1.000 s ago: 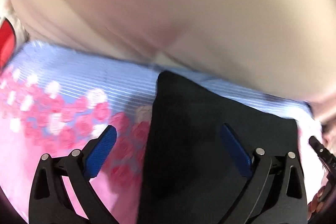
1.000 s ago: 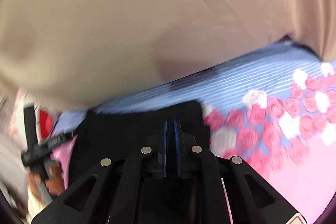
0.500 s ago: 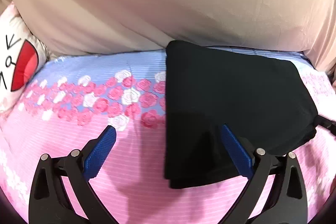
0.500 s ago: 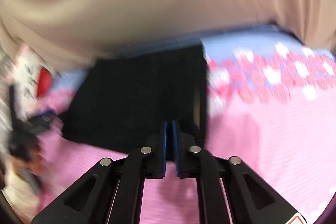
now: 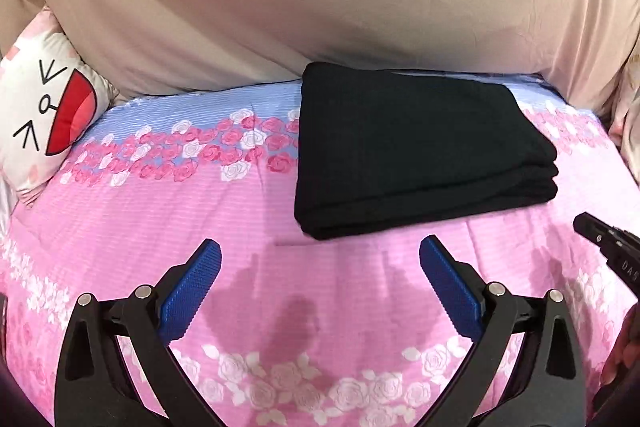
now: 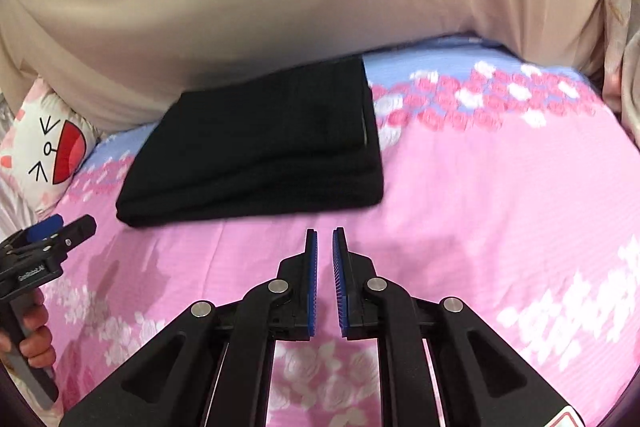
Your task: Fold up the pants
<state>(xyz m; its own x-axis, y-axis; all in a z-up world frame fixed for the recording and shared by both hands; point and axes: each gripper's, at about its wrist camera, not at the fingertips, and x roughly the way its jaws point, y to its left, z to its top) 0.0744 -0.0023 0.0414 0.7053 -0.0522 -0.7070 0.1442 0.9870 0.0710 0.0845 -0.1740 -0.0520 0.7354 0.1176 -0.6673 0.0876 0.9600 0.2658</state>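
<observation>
Both my grippers are hanging clear of the folded pants, holding nothing.

I am looking at the black pants lying as a flat, layered rectangle on the pink floral bedspread, ahead of both sets of jaws, with their far edge up against the beige headboard cushion. Their long axis is running crosswise to my reach. My left gripper is standing released, jaws spread wide, with the pants' near left corner just ahead of it. My right gripper has just been opening to a narrow slit, nothing between the pads, and is sitting just short of the near right corner. Both look about equally near. Open bedspread is lying either side; a cartoon pillow is sitting off to the left.
</observation>
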